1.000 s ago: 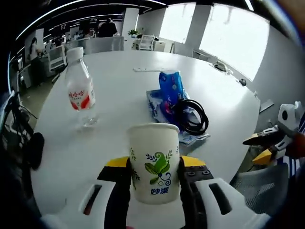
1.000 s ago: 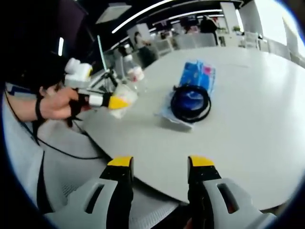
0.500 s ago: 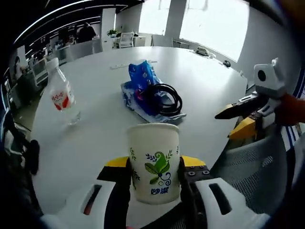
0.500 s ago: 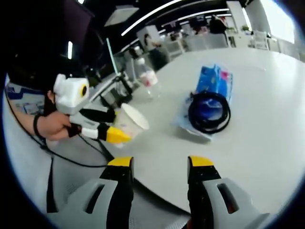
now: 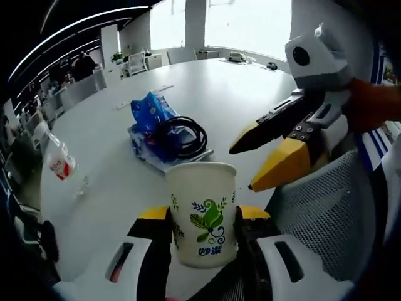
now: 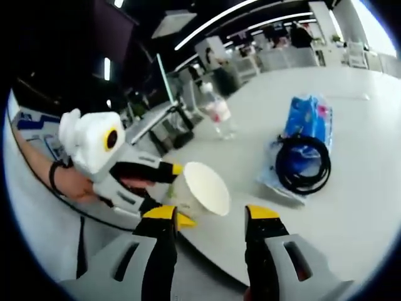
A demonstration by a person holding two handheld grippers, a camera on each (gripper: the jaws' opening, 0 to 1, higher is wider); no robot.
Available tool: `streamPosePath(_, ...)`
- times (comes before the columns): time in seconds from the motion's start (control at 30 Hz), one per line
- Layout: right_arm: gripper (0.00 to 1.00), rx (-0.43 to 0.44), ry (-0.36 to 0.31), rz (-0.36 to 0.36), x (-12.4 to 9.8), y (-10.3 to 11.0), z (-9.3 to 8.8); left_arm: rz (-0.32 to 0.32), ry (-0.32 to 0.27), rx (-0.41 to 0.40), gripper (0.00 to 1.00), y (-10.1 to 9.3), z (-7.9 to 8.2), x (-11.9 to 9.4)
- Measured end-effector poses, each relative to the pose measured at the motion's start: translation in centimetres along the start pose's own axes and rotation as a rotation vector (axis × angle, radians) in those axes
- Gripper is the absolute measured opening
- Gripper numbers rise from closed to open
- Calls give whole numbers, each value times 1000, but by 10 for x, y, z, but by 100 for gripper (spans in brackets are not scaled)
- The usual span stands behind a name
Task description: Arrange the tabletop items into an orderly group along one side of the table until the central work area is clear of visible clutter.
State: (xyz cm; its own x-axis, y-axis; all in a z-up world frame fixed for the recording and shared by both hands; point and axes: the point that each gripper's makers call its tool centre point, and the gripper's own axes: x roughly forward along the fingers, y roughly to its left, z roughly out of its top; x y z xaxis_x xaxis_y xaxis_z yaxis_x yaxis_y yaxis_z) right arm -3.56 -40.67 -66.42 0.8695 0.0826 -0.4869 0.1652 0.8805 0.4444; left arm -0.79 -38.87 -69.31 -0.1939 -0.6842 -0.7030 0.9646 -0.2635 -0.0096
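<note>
White round table (image 5: 250, 94) in an open office. From the left: a plastic water bottle (image 5: 58, 164) stands on it, then a blue tissue pack (image 5: 150, 113) with a black cable coil (image 5: 182, 135) lying on top. The left gripper (image 5: 202, 216) clamps a paper cup (image 5: 202, 213) off the table edge. The right gripper (image 6: 208, 216) hangs with jaws apart, empty, close by.

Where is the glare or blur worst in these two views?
Left gripper view: windows blown out white, white paper cup with green leaf print sharp, right hand-held gripper soft. Right gripper view: dark ceiling with bright strip lights, clear plastic water bottle slightly blurred.
</note>
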Motion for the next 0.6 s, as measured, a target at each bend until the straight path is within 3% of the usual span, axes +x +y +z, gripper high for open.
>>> streamPosePath(0.37, 34, 29, 8, 86, 5, 13, 1, -47, 0, 122, 39, -18, 4, 3)
streamPosePath(0.6, 21, 42, -9, 125, 8, 22, 4, -68, 1, 162, 40, -22, 6, 4)
